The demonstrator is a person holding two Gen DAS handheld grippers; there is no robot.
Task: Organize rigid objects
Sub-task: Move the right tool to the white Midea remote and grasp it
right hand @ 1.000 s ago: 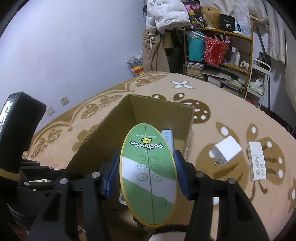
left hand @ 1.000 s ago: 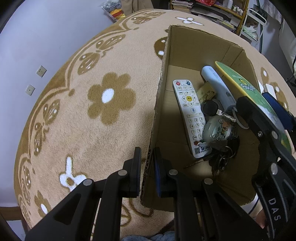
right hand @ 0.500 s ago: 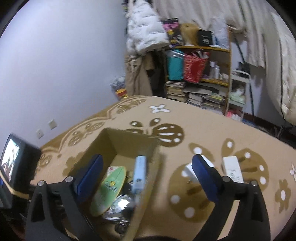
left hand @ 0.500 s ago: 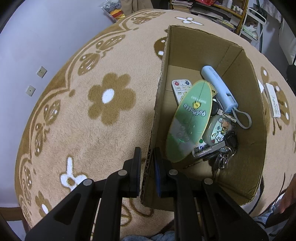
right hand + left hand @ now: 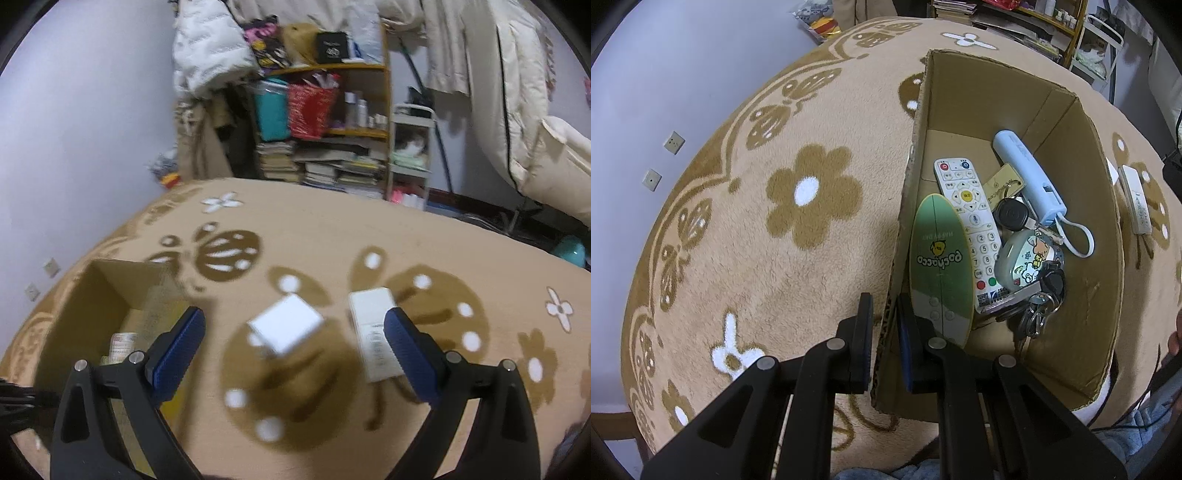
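Left gripper (image 5: 885,345) pinches the cardboard box (image 5: 1082,236) wall, steadying it; the green oval board (image 5: 940,269) lies inside atop the white remote (image 5: 967,225); right gripper (image 5: 293,350), spread wide and empty, hovers above the white charger (image 5: 284,326), probably the next pickup.

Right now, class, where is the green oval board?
In the left wrist view, the green oval board lies inside the cardboard box, against its left wall, overlapping the white remote.

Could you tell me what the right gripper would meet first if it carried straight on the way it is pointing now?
Most likely the white charger, which lies on the rug between the open right gripper's fingers. The picture is blurred, so depth is uncertain; the white remote sits just right of that line.
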